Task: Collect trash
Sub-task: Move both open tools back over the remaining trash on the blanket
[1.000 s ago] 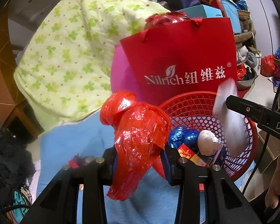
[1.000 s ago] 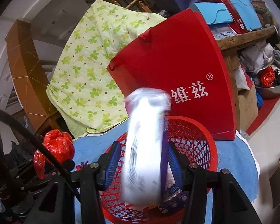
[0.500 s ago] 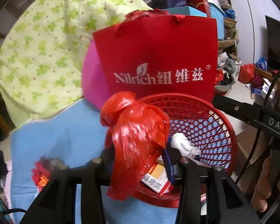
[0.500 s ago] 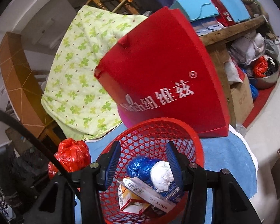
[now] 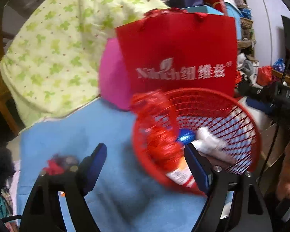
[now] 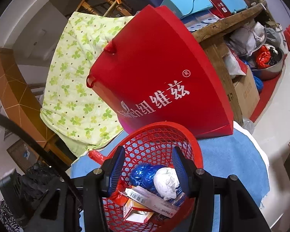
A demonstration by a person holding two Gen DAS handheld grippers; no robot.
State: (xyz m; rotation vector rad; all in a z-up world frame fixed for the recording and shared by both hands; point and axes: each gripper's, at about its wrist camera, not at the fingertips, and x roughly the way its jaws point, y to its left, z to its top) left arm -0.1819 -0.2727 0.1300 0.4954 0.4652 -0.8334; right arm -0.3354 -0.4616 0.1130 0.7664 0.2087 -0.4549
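Red plastic bag (image 5: pixel 160 133) blurred, seemingly free between parted left fingers (image 5: pixel 98 158).

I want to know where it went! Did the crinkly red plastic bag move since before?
Yes. The crinkly red plastic bag left the left claw, whose jaws have just been opening, and dropped into the red mesh basket.

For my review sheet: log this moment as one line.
left gripper: jaws just opened, empty | red plastic bag: at basket | right gripper: open, empty
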